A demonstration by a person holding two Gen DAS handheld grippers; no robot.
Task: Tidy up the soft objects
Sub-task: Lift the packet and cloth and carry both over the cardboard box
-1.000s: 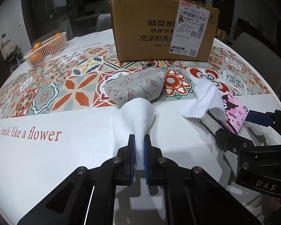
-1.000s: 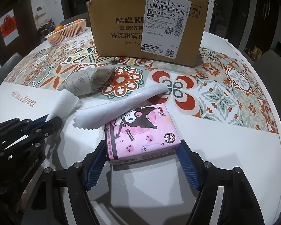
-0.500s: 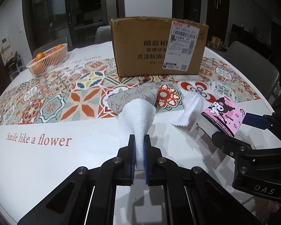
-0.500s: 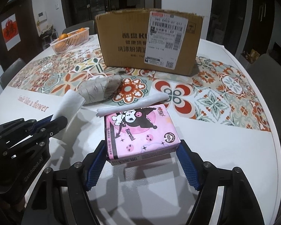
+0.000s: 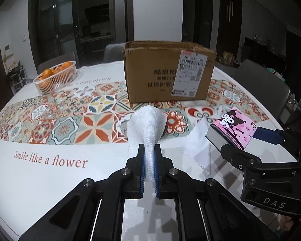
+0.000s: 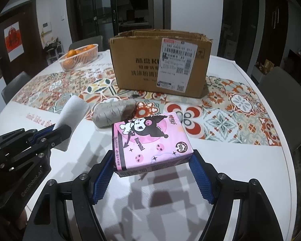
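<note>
1. The cardboard box [image 5: 168,74] stands open-topped on the table [image 5: 40,180], but both views look at its front wall, so its inside is hidden. The print and shipping label on it are too blurred to read.
2. In the left wrist view the white gauze cloth [image 5: 148,128] covers most of the grey patterned pouch [image 6: 112,114] behind it; the right wrist view shows the pouch lying on the table in front of the box, left of the box's centre.
3. A thin white wipe with a zigzag edge [image 5: 198,144] shows in the left wrist view only, in front of the box toward its right; whether it lies on the table or hangs I cannot tell.
4. The left gripper [image 5: 149,168] is closed tight on the lower end of the gauze cloth, which rises from the blue pads in a soft, woven, funnel-like fold, in front of the box.
5. The right gripper [image 6: 152,172] stands wide, its blue pads pressing the two short ends of the pink tissue pack [image 6: 150,142], a soft plastic-wrapped pack with a cartoon figure and "Kuromi" printed on it. The pack is in front of the box, clear of the table with its shadow below.
6. A white basket [image 5: 54,78] to the left of the box holds oranges [image 5: 48,73].
</note>
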